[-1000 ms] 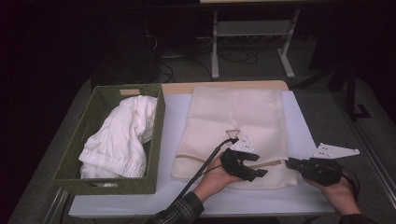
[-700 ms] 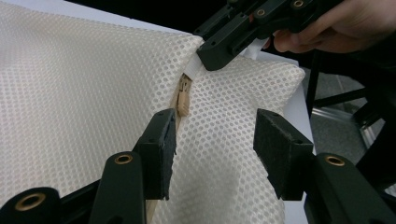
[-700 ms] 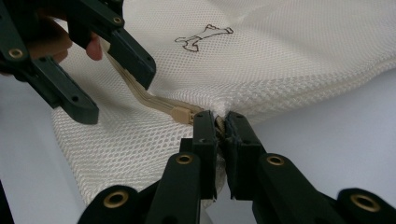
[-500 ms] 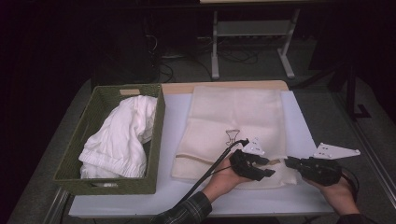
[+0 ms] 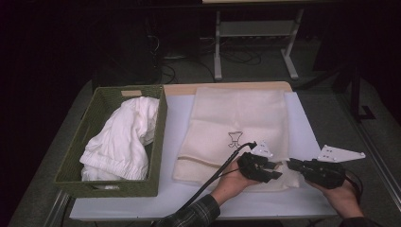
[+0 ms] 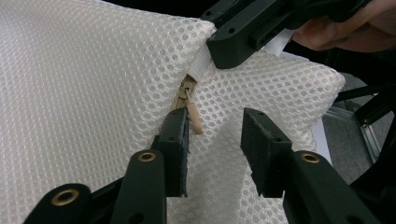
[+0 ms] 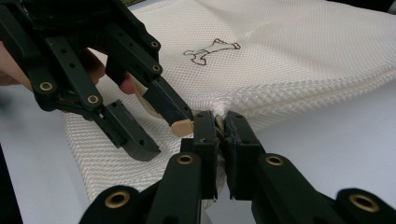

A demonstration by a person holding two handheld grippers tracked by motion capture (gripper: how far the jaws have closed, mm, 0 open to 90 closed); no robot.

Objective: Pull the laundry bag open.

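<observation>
- left gripper (image 5: 273, 171) slid right to the zip pull (image 6: 194, 118), jaws spread around it
- right gripper (image 7: 221, 125) pinches bag (image 5: 236, 123) edge; unzip next

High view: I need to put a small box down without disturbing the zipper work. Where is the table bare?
Bare white table runs between the green basket and the mesh bag, and a narrower strip lies right of the bag. The near right corner is crowded: the left gripper and right gripper meet there at the bag's edge.
</observation>
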